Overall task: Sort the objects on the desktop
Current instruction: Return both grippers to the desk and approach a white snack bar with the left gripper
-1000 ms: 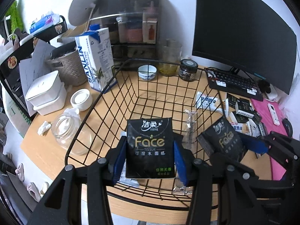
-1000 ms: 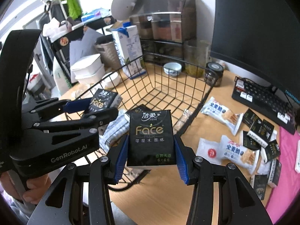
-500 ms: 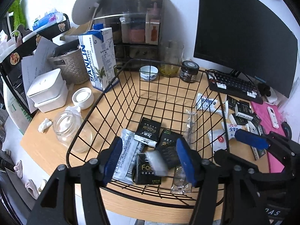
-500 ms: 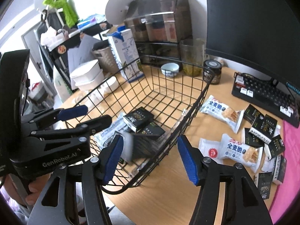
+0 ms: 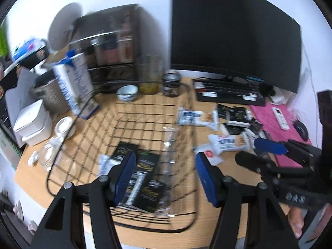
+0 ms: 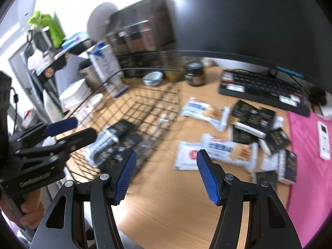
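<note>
A black wire basket stands on the wooden desk. Several black tissue packs and a white snack packet lie inside it. My left gripper is open and empty above the basket's near right corner. My right gripper is open and empty above the bare desk, right of the basket. More black tissue packs and white biscuit packets lie loose on the desk to the right. Both views are blurred.
A milk carton, a small bowl, a dark jar and a drawer unit stand behind the basket. A keyboard, a monitor and a pink mat with a remote are at the right. White containers and a glass jar sit at the left.
Both grippers opened and dropped their black tissue packs into the basket. Both have since swung to the right, the right gripper out over the desk toward the loose packets.
</note>
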The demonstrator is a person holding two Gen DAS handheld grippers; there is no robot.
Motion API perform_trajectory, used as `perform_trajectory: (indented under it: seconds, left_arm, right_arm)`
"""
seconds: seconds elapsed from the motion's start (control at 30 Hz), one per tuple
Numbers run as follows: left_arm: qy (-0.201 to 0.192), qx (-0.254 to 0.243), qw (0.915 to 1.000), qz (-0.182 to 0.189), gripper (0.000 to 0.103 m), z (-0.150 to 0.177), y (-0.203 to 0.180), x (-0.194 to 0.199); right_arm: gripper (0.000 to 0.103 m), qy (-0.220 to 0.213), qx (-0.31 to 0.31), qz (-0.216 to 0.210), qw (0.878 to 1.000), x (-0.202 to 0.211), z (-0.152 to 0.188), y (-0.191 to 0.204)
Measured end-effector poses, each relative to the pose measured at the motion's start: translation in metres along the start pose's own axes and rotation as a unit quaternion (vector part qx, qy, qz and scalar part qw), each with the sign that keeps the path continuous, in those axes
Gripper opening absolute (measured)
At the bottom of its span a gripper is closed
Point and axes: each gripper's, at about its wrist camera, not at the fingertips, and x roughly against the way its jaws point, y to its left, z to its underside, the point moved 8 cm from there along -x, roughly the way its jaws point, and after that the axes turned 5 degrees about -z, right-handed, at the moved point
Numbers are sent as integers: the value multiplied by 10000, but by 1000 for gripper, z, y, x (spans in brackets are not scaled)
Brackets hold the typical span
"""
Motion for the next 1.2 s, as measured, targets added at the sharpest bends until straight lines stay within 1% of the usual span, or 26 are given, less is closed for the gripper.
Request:
perform_trajectory:
  seconds: [0.23, 0.33, 0.4, 0.5, 0.57, 0.63, 0.7, 0.87, 0.9, 1.03, 1.2]
  left_arm:
    - [136, -610, 9972, 399, 66, 7, -74, -11]
    - [275, -867, 9946, 506, 66, 13, -104, -26]
    - [378, -978, 9931, 534, 66, 17, -117, -37]
    - [622, -1033, 9913, 533, 66, 23, -129, -58]
    - [774, -1021, 9904, 520, 66, 26, -133, -71]
    - [921, -997, 9900, 389, 66, 30, -134, -84]
    - [983, -953, 9901, 324, 66, 31, -134, -94]
    - [1068, -720, 9910, 355, 67, 27, -132, -112]
    - [1107, -732, 9907, 299, 69, 27, -130, -117]
    - [1251, -714, 9894, 203, 69, 29, -127, -133]
    - [1217, -742, 9896, 200, 69, 26, -125, -140]
  right_arm:
    - [61, -51, -466, 480, 9977, 19, 17, -73]
    - [61, 65, -635, 680, 9956, 19, 29, -104]
    - [61, 238, -648, 875, 9938, 16, 40, -125]
    - [61, 373, -746, 950, 9920, 9, 49, -147]
    - [61, 379, -730, 925, 9923, 6, 48, -153]
    - [61, 346, -604, 928, 9932, -1, 38, -157]
    - [61, 332, -506, 1002, 9931, -9, 23, -160]
    - [61, 503, -337, 959, 9936, -40, 3, -159]
    - [61, 526, -310, 967, 9934, -43, 3, -160]
    - [61, 581, -316, 982, 9930, -58, -7, -162]
    - [61, 705, -158, 1162, 9906, -73, -15, -161]
